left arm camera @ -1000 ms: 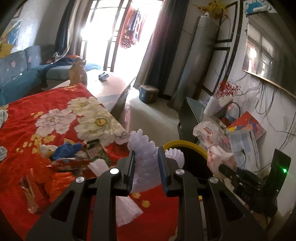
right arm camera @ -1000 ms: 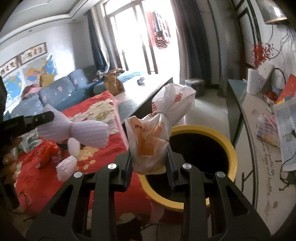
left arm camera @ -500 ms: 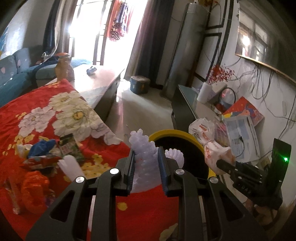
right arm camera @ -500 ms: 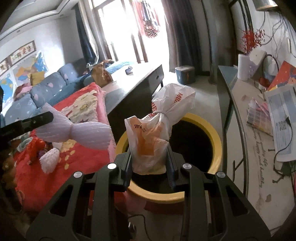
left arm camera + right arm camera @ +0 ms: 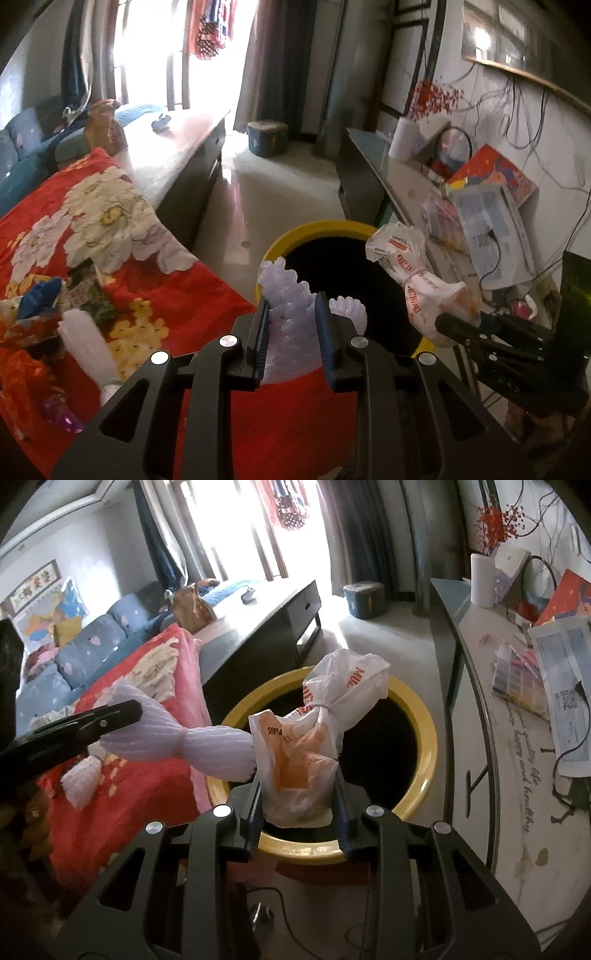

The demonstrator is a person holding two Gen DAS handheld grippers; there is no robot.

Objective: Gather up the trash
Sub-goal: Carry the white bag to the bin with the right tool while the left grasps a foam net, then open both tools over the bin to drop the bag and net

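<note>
My left gripper (image 5: pixel 291 317) is shut on a pale lilac foam fruit net (image 5: pixel 290 314), held at the near left rim of the yellow-rimmed bin (image 5: pixel 317 230). In the right wrist view the same foam net (image 5: pixel 207 747) sticks out from the left gripper's black fingers (image 5: pixel 110 716) over the bin's left rim. My right gripper (image 5: pixel 299 797) is shut on a knotted white and orange plastic bag (image 5: pixel 314 746), held above the dark mouth of the bin (image 5: pixel 417 709). The left wrist view shows that plastic bag (image 5: pixel 417 288) at the bin's right side.
A red flowered cloth (image 5: pixel 155 295) covers the table left of the bin, with wrappers (image 5: pixel 48 299) and another foam net (image 5: pixel 88 343) on it. A dark low cabinet (image 5: pixel 266 627) stands behind. A side shelf with papers (image 5: pixel 561 686) and cables runs along the right wall.
Both grippers have moved down and closer to the bin with their loads. The foam net now reaches the bin's rim, and the bag hangs over the opening.
</note>
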